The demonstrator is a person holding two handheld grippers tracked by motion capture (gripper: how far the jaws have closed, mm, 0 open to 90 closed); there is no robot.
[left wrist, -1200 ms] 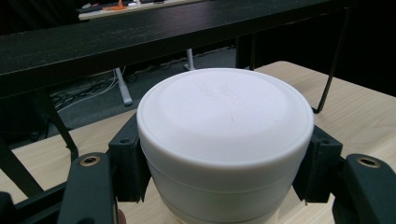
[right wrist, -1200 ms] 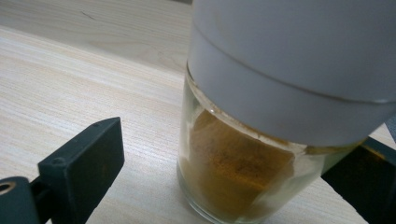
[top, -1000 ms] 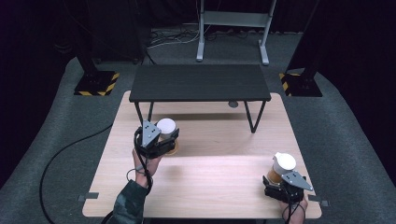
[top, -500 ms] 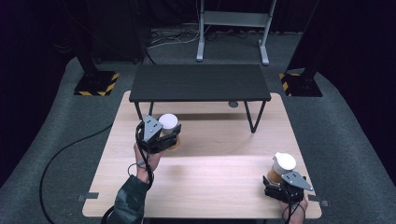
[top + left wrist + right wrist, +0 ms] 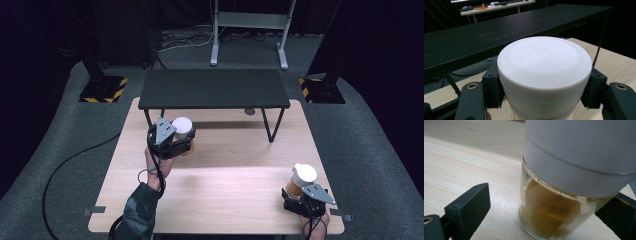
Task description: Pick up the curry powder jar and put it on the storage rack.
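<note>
Wide bare tabletop [image 5: 235,185] separates left fingers [image 5: 182,142] pinching a jar [image 5: 183,131] from right fingers [image 5: 297,197], spread.

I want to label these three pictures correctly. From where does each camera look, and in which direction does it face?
High view: above the person's side, facing forward and down on the wooden table; a sleeve, both hands and both grippers show.
Left gripper view: rides the left gripper, facing the black bench; its jaws clamp the white-lidded left jar.
Right gripper view: rides the right gripper, low over the table; its jaws stand open around the right jar of brown powder.
Shared: high view shows both jars.
</note>
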